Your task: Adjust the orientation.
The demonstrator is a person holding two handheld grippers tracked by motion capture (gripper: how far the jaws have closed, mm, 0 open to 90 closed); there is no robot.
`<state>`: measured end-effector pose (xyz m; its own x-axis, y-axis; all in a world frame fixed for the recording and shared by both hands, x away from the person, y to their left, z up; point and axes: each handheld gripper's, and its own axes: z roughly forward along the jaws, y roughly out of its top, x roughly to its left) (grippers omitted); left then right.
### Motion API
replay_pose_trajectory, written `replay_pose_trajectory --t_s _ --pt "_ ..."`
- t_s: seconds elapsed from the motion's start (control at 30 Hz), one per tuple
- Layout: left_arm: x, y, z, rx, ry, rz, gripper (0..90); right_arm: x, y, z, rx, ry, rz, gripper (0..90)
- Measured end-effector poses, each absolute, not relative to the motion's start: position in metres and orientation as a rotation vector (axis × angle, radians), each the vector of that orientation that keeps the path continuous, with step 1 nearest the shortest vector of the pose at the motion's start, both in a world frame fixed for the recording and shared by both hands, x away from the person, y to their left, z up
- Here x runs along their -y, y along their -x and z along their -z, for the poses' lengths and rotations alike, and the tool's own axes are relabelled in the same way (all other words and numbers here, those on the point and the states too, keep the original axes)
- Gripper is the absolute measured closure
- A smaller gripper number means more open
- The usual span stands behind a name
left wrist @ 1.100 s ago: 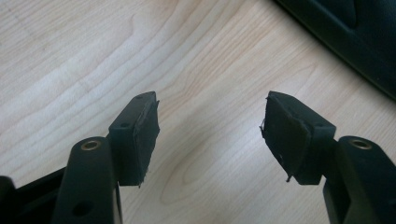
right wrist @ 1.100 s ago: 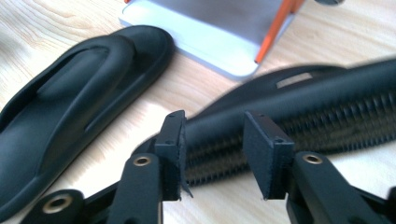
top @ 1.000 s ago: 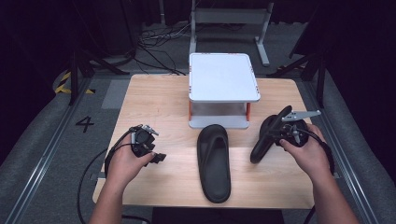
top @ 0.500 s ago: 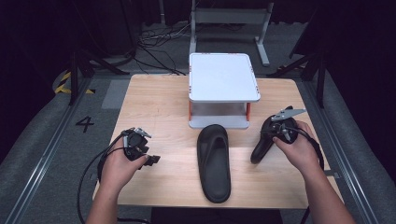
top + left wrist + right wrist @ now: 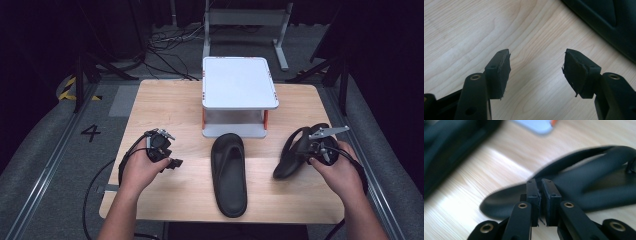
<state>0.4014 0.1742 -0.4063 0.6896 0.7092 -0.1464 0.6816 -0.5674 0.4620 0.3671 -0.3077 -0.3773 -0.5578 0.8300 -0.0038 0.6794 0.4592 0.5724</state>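
Handling a soft rubber sandal pair

Right gripper [image 5: 541, 182]: jaws pressed together at the sole edge of the tilted sandal [image 5: 292, 155]. Whether they pinch any of it cannot be told. That sandal stands on its side in front of the white stand [image 5: 239, 82], off its right corner. Flat sandal [image 5: 229, 172] lies sole-down just in front of the stand's middle. Left gripper [image 5: 536, 67]: jaws apart, empty, front-left of the stand. Both sandals look light, bendy and grippy. Best hold is probably the strap or the thin sole rim, since the sole would likely flex.

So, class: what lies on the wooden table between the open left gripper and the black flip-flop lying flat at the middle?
Nothing: the high view shows bare wooden table between left gripper and flip-flop.
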Motion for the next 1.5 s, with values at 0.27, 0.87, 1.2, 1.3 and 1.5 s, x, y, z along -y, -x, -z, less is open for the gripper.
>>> replay_pose_trajectory --t_s 0.27,0.87,1.2,1.3,1.5 --pt "-0.161 -0.413 0.405 -1.025 -2.423 -0.063 39.4 0.328 -0.359 0.389 -2.433 -1.401 -0.699 80.8" --pt "-0.167 -0.408 0.411 -1.063 -2.436 -0.059 38.5 0.382 -0.389 0.433 -2.22 -1.756 -0.678 41.7" --pt "-0.171 -0.403 0.412 -1.079 -2.434 -0.059 38.1 0.378 -0.392 0.427 -2.169 -1.875 -0.727 65.1" --pt "-0.171 -0.403 0.412 -1.078 -2.436 -0.061 38.1 0.365 -0.39 0.419 -2.178 -1.823 -0.758 69.1" --pt "-0.171 -0.402 0.412 -1.083 -2.438 -0.062 38.2 0.342 -0.385 0.409 -2.226 -1.755 -0.84 70.4"
